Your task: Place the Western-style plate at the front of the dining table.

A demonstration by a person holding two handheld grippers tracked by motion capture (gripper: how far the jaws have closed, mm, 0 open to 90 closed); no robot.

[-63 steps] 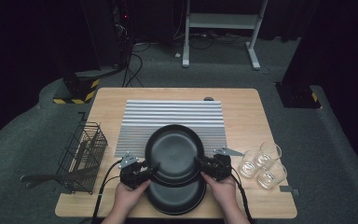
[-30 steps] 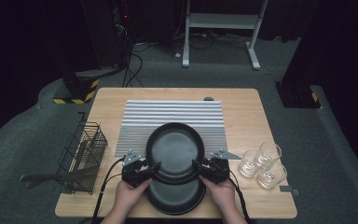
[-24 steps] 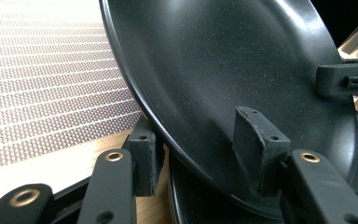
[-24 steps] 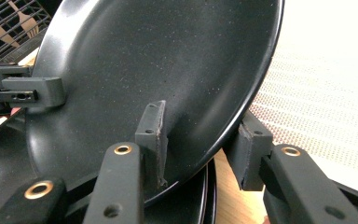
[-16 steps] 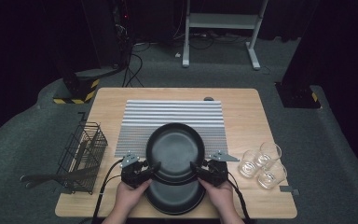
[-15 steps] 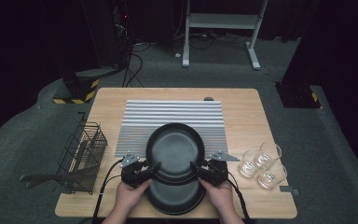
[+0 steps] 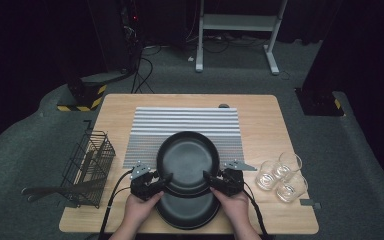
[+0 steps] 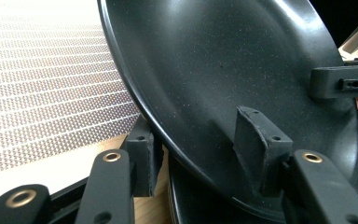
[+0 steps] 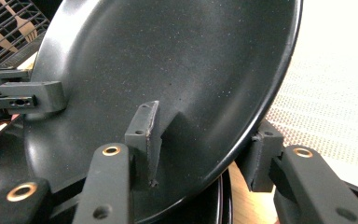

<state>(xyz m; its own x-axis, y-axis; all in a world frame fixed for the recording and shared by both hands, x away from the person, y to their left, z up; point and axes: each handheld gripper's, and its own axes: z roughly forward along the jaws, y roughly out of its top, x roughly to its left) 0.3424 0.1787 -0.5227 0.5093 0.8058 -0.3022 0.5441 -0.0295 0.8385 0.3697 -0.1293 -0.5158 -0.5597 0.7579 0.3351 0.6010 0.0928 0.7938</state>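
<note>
Not much has shifted over the last couple of seconds. The top plate hangs where it did, over the near edge of the striped mat and tipped above the bottom plate, which lies flat on the table by the person's hands. The 1 real change is in the right gripper. Its jaws have just been opening a little, with the plate's rim between them. I'd take that as a grip being settled or eased, not a release, since the plate is off the stack and borne from both sides. The left gripper is clamped on the opposite rim.

From above, you get the layout: 2 plates, a wire basket to the left and 3 glasses to the right. How the jaws bite is too small to read there.

The left gripper view settles it. 1 pad lies on the plate's inner face and the other is tucked under the rim. The right gripper view shows the same, with 1 pad inside and 1 outside the edge. It also shows the bottom plate's rim just below.
</note>
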